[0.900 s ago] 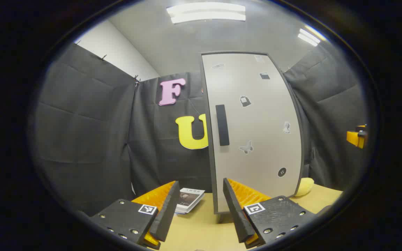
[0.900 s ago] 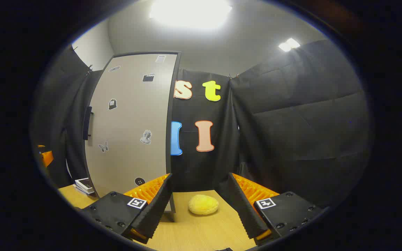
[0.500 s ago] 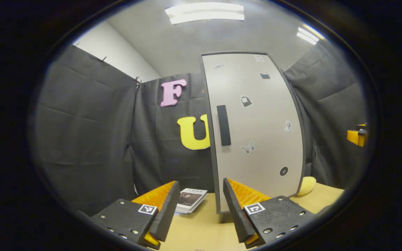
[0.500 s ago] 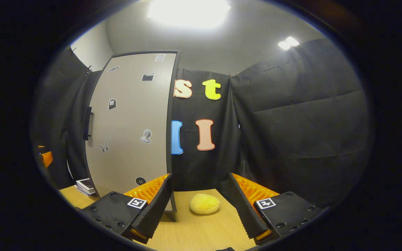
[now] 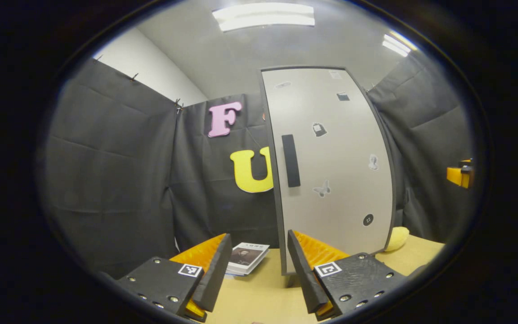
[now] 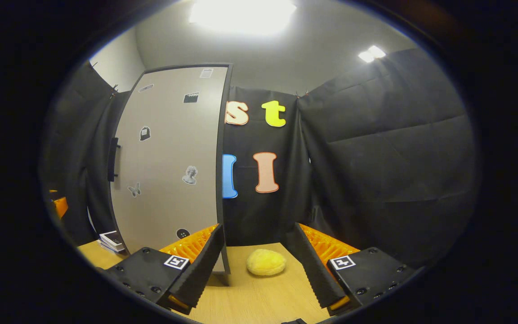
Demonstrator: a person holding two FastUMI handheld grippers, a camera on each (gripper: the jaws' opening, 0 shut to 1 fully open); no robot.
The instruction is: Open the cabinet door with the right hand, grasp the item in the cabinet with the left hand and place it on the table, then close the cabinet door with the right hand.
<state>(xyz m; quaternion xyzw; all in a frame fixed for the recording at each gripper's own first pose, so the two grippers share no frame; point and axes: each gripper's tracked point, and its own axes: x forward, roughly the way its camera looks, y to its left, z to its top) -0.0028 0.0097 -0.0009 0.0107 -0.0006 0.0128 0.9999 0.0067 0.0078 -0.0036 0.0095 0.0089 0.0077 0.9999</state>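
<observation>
Left gripper view: left gripper low over the table, fingers apart, holding nothing. Cabinet door stands shut ahead, slightly right; its dark handle above the gap. Books lie beyond the left finger.

Right gripper view: right gripper fingers apart, empty. Yellow item on the table between them, farther off. Door at left, apart from the gripper.
</observation>
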